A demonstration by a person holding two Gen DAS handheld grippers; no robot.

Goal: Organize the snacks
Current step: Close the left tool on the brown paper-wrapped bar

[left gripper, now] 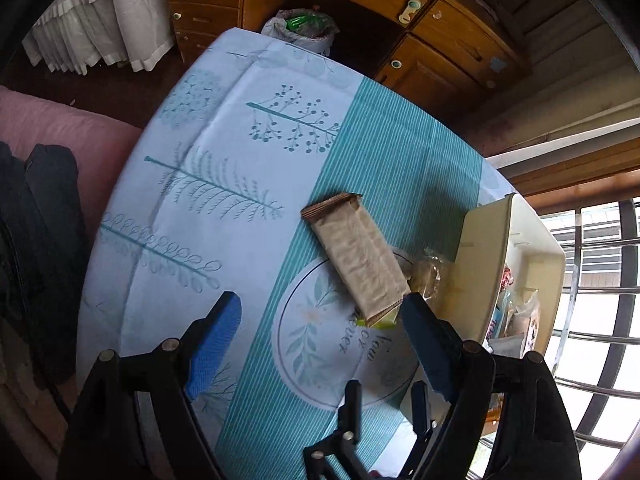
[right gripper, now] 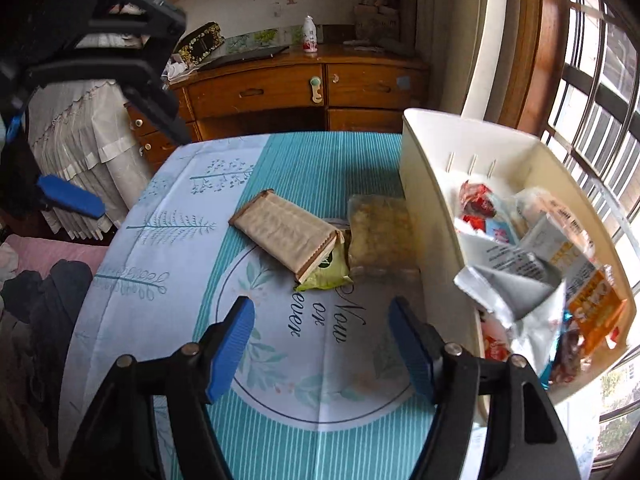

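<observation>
A tan snack packet (right gripper: 286, 234) lies on the table, its near end resting on a small green packet (right gripper: 326, 274). A clear bag of yellow snacks (right gripper: 380, 232) lies beside them against the white bin (right gripper: 424, 168), which holds several snack packets (right gripper: 532, 264). My right gripper (right gripper: 322, 344) is open and empty, above the table just short of the packets. My left gripper (left gripper: 320, 328) is open and empty, its right finger (left gripper: 424, 336) close to the tan packet (left gripper: 358, 258) and the bin (left gripper: 480, 256). The left gripper also shows at the upper left of the right wrist view (right gripper: 72, 196).
The table carries a teal and white printed cloth (right gripper: 208, 216). A wooden dresser (right gripper: 304, 88) stands behind it, with a bagged bin (left gripper: 304, 28) on the floor. White curtains (right gripper: 76, 152) and pink bedding with dark clothes (left gripper: 52, 168) are left. A barred window (right gripper: 600, 80) is right.
</observation>
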